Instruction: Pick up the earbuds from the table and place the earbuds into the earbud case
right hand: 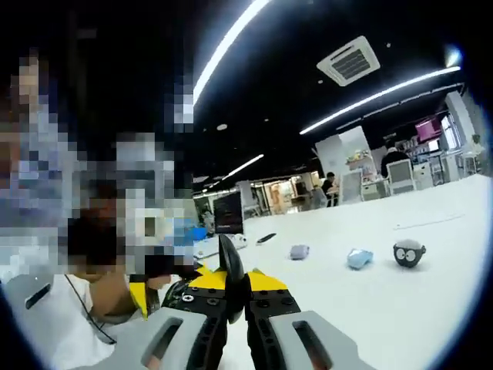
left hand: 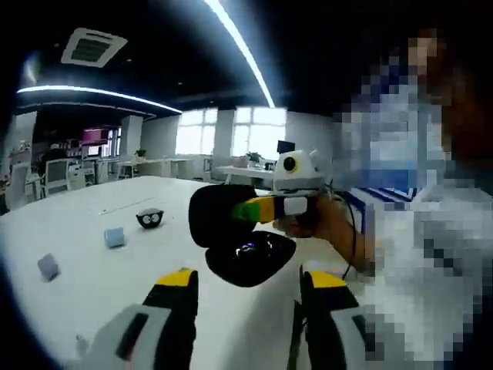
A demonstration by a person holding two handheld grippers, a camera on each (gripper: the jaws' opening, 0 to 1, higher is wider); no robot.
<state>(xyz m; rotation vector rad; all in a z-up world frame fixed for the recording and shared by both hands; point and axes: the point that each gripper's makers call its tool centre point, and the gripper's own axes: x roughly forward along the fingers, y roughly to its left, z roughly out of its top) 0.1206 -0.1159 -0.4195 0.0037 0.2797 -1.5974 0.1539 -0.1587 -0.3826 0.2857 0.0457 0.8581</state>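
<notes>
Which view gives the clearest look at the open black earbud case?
The left gripper view: the earbud case hangs open, lid up, held by the right gripper above the table. In the right gripper view, just a thin black edge rises between closed jaws.

Both views look low and nearly level across the wide white tabletop (left hand: 92,277) (right hand: 400,308), facing each other from opposite sides (each tilted up toward the ceiling), sharing the small round dark googly-eyed toy (left hand: 150,219) (right hand: 409,253).
</notes>
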